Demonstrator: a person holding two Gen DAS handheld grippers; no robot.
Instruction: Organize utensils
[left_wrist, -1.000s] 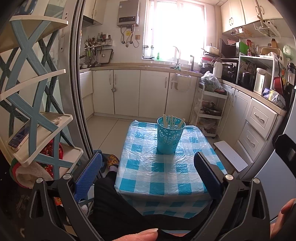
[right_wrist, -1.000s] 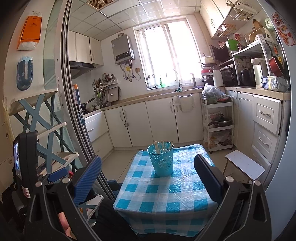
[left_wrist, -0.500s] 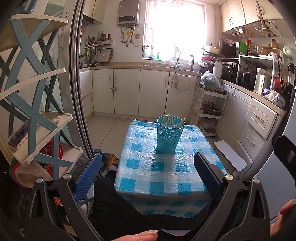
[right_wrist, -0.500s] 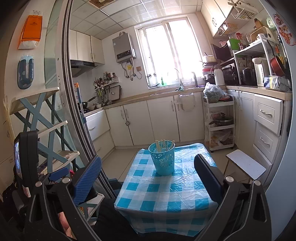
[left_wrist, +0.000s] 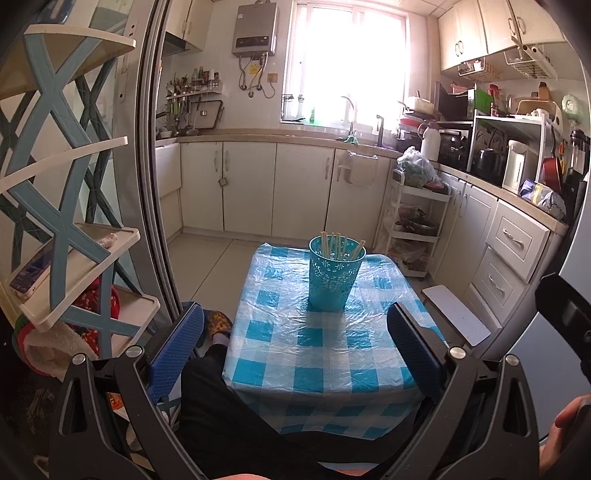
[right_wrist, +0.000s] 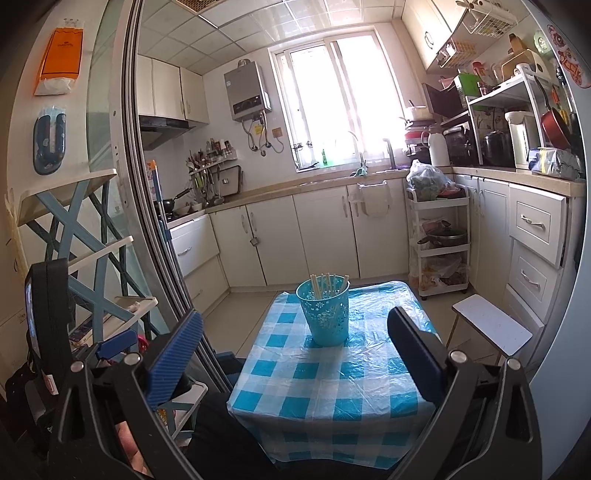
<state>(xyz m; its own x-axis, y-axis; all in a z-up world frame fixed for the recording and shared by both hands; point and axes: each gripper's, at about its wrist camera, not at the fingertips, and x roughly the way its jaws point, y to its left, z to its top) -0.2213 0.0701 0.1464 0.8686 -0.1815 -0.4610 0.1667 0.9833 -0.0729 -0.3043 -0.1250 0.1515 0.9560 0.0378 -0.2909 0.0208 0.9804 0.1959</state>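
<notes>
Upright, perforated teal plastic cup (left_wrist: 335, 274) of wooden chopsticks (left_wrist: 338, 244); left gripper (left_wrist: 295, 332) and right gripper (right_wrist: 295, 334) both released, empty.

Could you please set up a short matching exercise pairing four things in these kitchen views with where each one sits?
Things:
1. chopsticks
2. teal holder
3. phone
4. white stool

Places:
A. on the checked tablecloth
B. on the floor, right of the table
C. standing in the holder
D. on the side rack shelf

Pairs: 1-C, 2-A, 3-D, 4-B
</notes>
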